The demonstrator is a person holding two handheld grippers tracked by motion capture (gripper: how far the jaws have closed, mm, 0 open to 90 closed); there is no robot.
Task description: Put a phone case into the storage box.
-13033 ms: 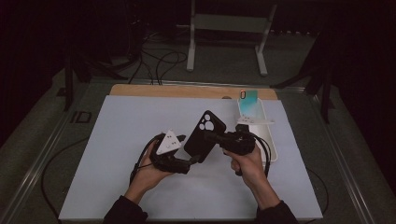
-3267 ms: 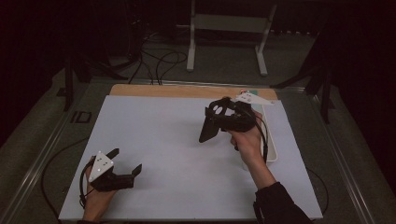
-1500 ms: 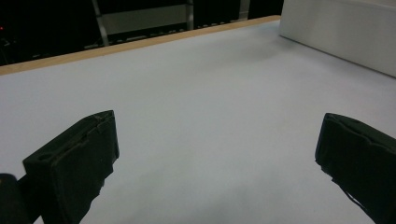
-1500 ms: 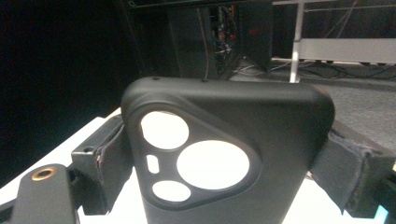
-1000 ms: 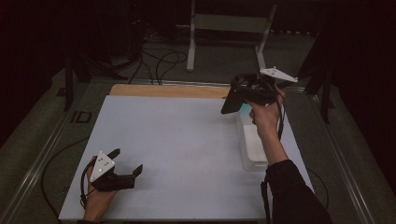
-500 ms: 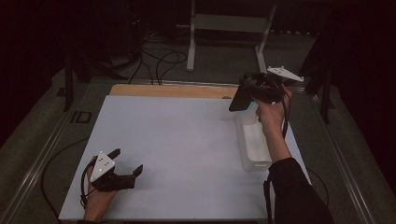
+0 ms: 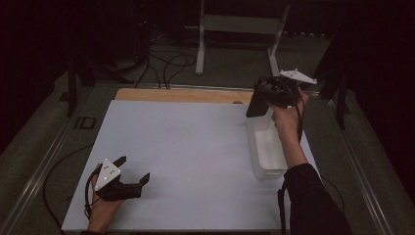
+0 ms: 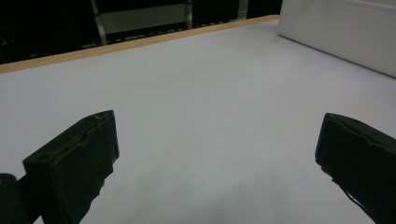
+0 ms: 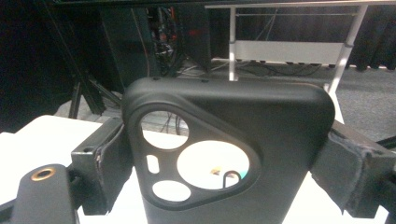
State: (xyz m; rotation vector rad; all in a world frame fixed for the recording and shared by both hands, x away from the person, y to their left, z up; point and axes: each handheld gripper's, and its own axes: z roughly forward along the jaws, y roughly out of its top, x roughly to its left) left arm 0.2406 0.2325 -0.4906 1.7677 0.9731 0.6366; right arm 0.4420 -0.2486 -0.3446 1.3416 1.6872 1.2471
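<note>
In the high view, no writing or brand mark could be read on anything. The right gripper (image 7: 264, 100) was held up over the far right of the white table top (image 7: 195, 147), just above the far end of a clear plastic bin (image 7: 266, 147) that stood along the table's right edge. A black phone case (image 7: 256, 104) hung down between its jaws. The left gripper (image 7: 129, 174) lay low at the near left corner of the table, resting in the person's left hand (image 7: 105, 208), well apart from the bin. A strip of bare wood (image 7: 181, 95) ran along the table's far edge. Beyond it the room was dark, with cables (image 7: 166, 66) on the floor and a pale metal stand (image 7: 240, 29).

In the left gripper view, the left gripper (image 8: 215, 158) had its jaws spread wide with nothing between them, just above the plain white table top (image 8: 201, 93). The bin's pale wall (image 8: 341, 32) showed at the upper right, and the wooden strip (image 8: 140, 43) ran along the far edge.

In the right gripper view, the right gripper (image 9: 224, 158) was clamped on the phone case (image 9: 261, 121), one jaw pressed to each side. The case was matte black with rounded corners, and carried a rounded three-sided camera surround pierced by a large round hole, two smaller holes and a short slot. No logo could be made out on it. Behind it stood the metal stand (image 9: 289, 46) and dark equipment.
</note>
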